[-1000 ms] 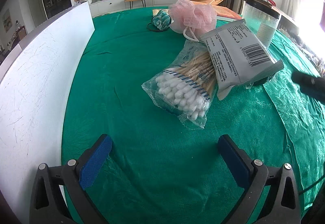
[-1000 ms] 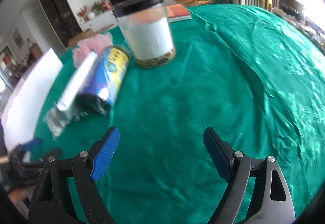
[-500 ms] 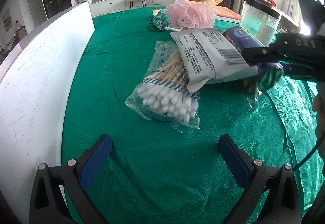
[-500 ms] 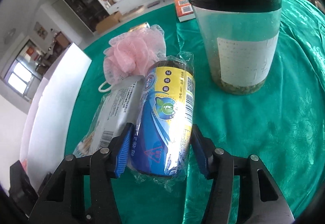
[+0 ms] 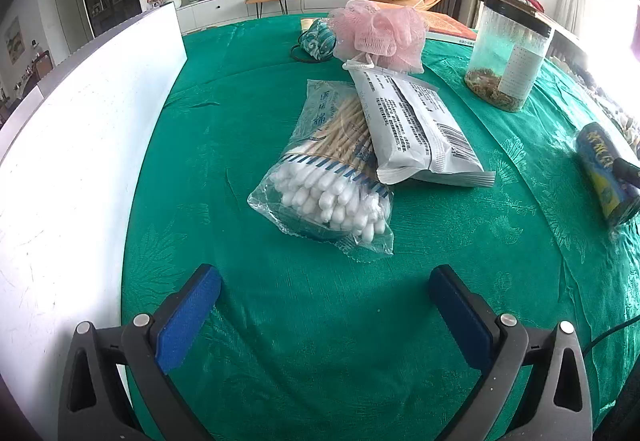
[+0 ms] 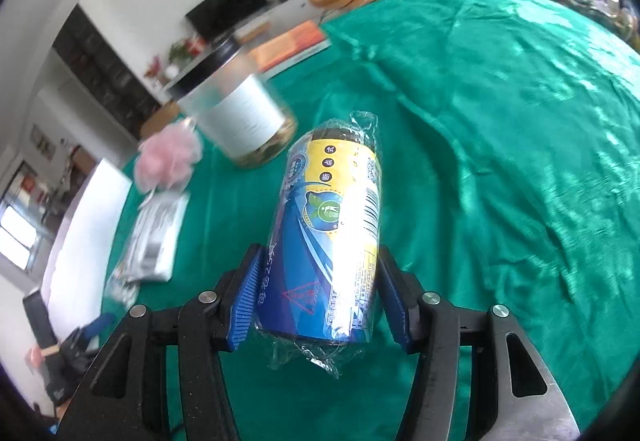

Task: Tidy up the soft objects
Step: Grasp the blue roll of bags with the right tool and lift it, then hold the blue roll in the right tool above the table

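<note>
Right gripper (image 6: 320, 299) clamped on blue roll (image 6: 332, 237), long axis running up-frame, far end tilted slightly right, left gripper (image 5: 324, 303) wide, holding nothing

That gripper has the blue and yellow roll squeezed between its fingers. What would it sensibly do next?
Probably carry it clear and set it down on open green cloth. The right gripper is shut on the plastic-wrapped blue and yellow roll, away from the white packet and cotton swab bag; the left gripper is open.

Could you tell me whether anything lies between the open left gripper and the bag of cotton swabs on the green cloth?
Nothing visible does: only bare green tablecloth separates the left gripper from the cotton swab bag. The grey packet overlaps the bag's far end.
</note>
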{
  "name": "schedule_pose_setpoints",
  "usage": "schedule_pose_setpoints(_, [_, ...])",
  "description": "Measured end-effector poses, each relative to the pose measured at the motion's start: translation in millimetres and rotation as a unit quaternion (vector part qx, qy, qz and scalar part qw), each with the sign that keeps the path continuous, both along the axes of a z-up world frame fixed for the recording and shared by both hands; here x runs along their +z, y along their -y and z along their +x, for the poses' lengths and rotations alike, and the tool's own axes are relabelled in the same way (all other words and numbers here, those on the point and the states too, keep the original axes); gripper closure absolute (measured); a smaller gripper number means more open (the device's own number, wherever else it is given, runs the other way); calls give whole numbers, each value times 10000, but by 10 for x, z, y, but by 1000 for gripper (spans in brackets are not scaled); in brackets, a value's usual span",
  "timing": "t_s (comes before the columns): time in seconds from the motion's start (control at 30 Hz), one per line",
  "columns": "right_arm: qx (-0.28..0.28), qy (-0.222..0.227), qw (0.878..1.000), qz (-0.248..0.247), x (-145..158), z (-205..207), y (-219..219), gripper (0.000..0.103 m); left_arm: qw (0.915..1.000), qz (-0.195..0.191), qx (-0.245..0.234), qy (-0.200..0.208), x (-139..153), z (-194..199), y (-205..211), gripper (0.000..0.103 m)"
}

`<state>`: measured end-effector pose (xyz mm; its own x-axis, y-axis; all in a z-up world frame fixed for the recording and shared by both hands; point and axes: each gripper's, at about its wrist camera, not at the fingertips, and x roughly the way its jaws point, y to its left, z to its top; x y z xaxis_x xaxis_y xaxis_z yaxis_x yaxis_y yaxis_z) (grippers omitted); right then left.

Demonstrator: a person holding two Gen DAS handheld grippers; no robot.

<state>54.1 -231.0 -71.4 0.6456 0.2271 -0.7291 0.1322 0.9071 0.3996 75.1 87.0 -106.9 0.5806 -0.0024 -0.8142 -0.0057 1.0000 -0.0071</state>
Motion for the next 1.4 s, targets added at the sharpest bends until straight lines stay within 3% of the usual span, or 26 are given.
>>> schedule_pose_setpoints(0.07, [-275,160,9991,-269,65,-40,100,26,10000,3,2,0,1,1,1,0])
schedule_pose_setpoints(0.13, [-279,395,9977,-467,154,-130,92,25,10000,3,11,1,0,1,1,0])
schedule_pose_setpoints(0.23, [-110,563,9915,-1166,165,-234,-87,22,10000,4,15,1,-1,0,3,0])
schedule_pose_setpoints(0.33, [-41,85,9812,-1929,12,-89,-274,22,10000,4,15,1,0,1,3,0])
schedule_pose_setpoints(0.4, [19,-95,9773,-2114,-48,-39,-303,22,10000,4,15,1,0,1,4,0])
schedule_pose_setpoints(0.5, [85,-335,9760,-2151,-141,-18,-247,22,10000,3,14,1,-1,1,3,0])
schedule_pose_setpoints(1.4, [51,-354,9780,-2054,-167,-113,-174,20,10000,4,13,2,-2,6,7,0])
